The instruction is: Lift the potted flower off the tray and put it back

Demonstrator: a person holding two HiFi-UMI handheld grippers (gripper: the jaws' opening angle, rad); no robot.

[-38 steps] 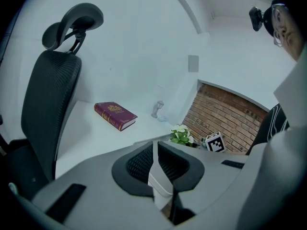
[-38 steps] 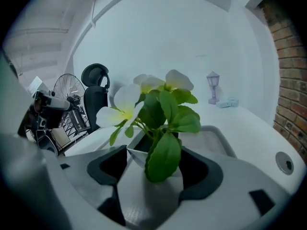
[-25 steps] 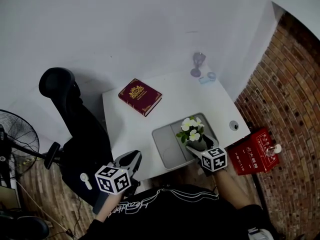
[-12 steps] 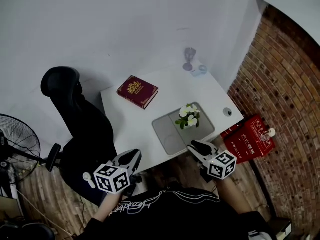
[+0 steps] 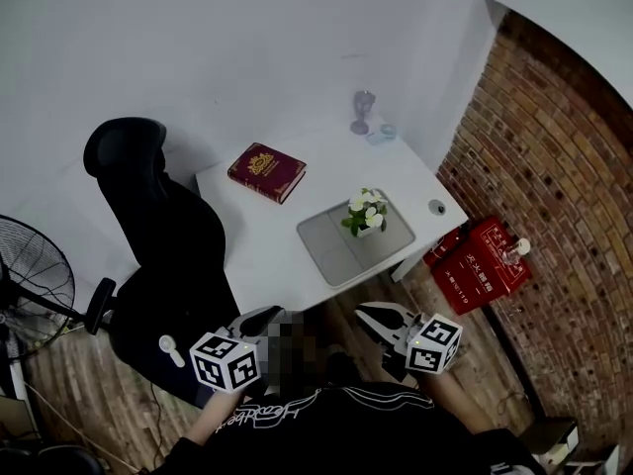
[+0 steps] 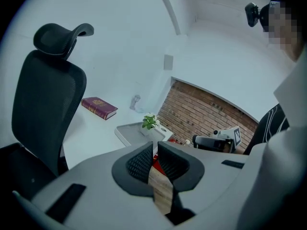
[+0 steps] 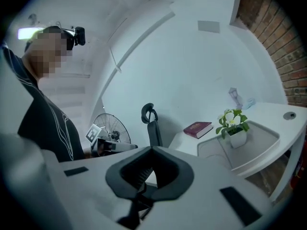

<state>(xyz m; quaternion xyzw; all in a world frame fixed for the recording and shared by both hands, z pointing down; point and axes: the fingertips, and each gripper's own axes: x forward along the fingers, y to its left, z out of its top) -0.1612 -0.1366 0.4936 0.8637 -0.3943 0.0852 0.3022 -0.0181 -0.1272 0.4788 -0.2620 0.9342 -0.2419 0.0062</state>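
on the white table [image 5: 267,240] the potted flower [image 5: 365,213] stands upright in the grey tray [image 5: 318,248], toward its far right corner, stems and pot running straight up. both claws hang off the table's near edge, well apart from it. the right gripper [image 5: 368,312] is the nearer one, with the pot straight up the head view from its tips. in the right gripper view, though, the flower sits off to the right of the jaws, so i'd have to swing that claw round before any reach. its jaws have just been closing and now meet, with nothing between them. the left gripper [image 5: 259,317] is drawn together to a sliver and also empty.

from overhead the blooms cover the pot, so i can't tell whether it touches the tray wall. the left gripper view half hides the pot behind its own jaw.
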